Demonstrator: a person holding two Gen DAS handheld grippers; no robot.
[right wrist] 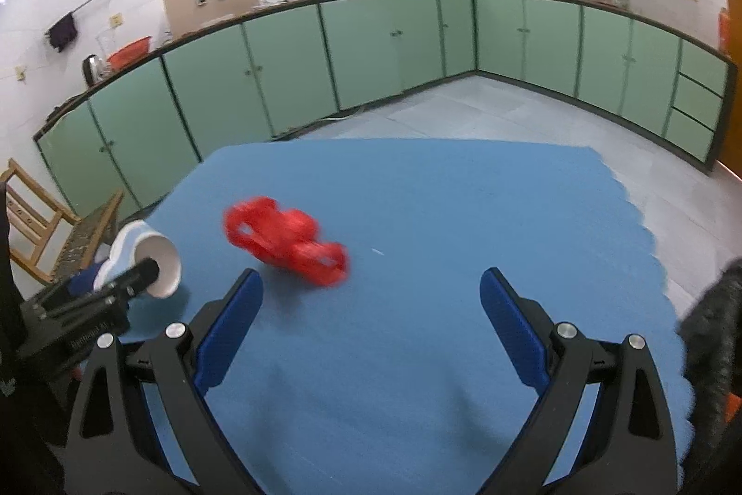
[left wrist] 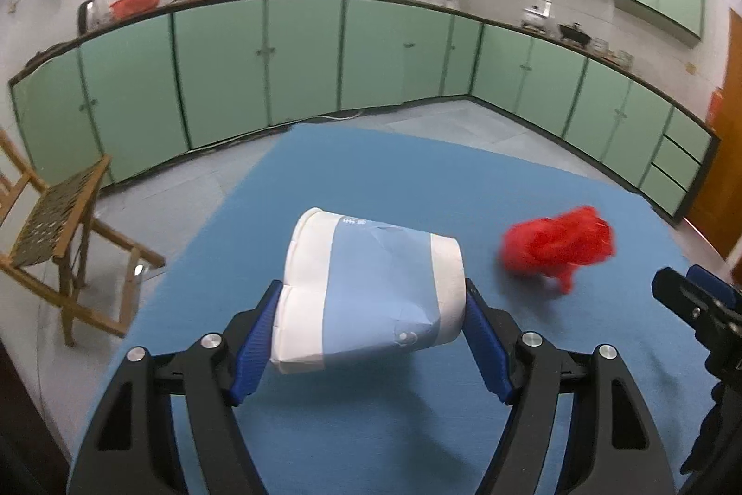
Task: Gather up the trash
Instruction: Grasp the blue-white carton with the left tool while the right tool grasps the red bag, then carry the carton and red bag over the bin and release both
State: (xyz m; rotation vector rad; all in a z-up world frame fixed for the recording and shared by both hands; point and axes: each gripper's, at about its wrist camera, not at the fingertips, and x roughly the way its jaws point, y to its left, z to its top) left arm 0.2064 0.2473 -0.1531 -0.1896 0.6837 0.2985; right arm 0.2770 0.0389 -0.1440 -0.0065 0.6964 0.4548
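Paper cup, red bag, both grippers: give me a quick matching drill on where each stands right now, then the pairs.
Things:
1. paper cup
2. red plastic bag
3. right gripper
4. wooden chair

States:
A. on the floor beside the table
B. jaws apart, nothing between them
C. crumpled on the blue tablecloth
D. on its side, clamped in the left gripper

Pairs: 1-D, 2-C, 3-B, 4-A

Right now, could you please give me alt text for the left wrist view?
The left gripper clamps a crushed blue-and-white paper cup sideways above a blue table. A crumpled red plastic bag lies on the table to the right, with green kitchen cabinets behind.
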